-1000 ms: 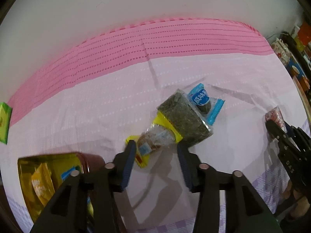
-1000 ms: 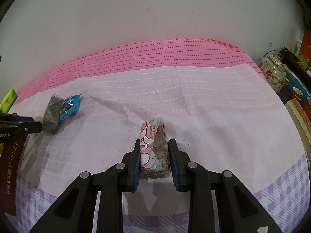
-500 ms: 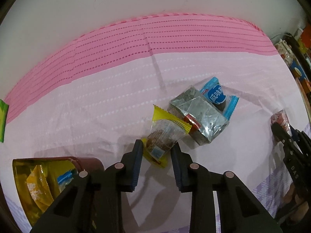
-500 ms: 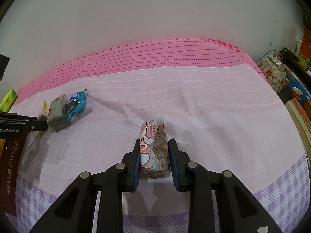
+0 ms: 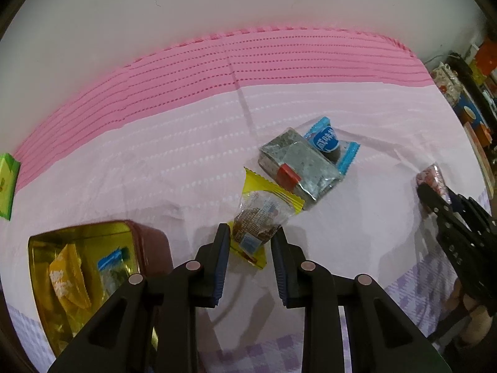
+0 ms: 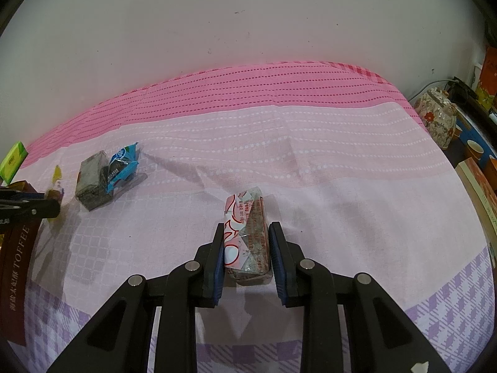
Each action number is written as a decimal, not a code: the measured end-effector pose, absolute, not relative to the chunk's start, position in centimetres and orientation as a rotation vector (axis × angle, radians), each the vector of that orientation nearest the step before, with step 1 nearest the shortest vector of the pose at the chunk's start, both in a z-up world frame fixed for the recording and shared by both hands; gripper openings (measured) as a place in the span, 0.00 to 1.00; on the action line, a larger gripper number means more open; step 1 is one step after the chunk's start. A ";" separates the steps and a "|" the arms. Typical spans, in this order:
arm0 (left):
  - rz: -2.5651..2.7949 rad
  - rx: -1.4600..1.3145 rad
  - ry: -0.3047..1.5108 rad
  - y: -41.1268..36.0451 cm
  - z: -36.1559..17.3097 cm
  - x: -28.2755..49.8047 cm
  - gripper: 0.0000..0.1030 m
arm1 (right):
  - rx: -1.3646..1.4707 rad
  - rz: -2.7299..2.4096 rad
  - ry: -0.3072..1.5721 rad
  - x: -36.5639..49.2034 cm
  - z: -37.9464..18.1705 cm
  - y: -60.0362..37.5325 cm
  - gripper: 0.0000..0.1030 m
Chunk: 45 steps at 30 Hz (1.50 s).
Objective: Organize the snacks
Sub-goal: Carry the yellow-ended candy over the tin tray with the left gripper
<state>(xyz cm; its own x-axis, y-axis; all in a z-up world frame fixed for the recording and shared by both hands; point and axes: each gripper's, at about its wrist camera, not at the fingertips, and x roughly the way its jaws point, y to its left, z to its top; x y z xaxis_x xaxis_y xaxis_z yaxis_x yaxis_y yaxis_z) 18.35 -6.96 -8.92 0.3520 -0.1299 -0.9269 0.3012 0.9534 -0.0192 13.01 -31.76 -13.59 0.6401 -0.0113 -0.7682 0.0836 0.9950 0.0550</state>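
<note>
Two snacks clamped: yellow-ended packet (image 5: 257,217) between left gripper (image 5: 251,236) pads, red-white bar (image 6: 247,236) between right gripper (image 6: 247,233) pads.

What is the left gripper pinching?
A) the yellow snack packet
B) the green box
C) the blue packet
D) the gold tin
A: in the left wrist view the left gripper is shut on the yellow snack packet, while the blue packet, green box and gold tin lie apart from it.
</note>
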 end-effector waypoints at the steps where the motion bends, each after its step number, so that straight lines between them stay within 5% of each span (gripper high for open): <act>1: -0.282 0.162 1.176 -6.9 -8.7 18.0 0.27 | 0.088 -0.054 0.875 13.0 -13.6 -31.8 0.25; 24: -0.166 0.059 1.113 2.0 -3.0 15.7 0.27 | 0.059 -0.069 0.879 13.0 -13.5 -31.1 0.25; 45: -0.039 0.045 1.217 8.5 -7.8 17.0 0.27 | 0.045 -0.081 0.881 12.9 -13.3 -30.4 0.25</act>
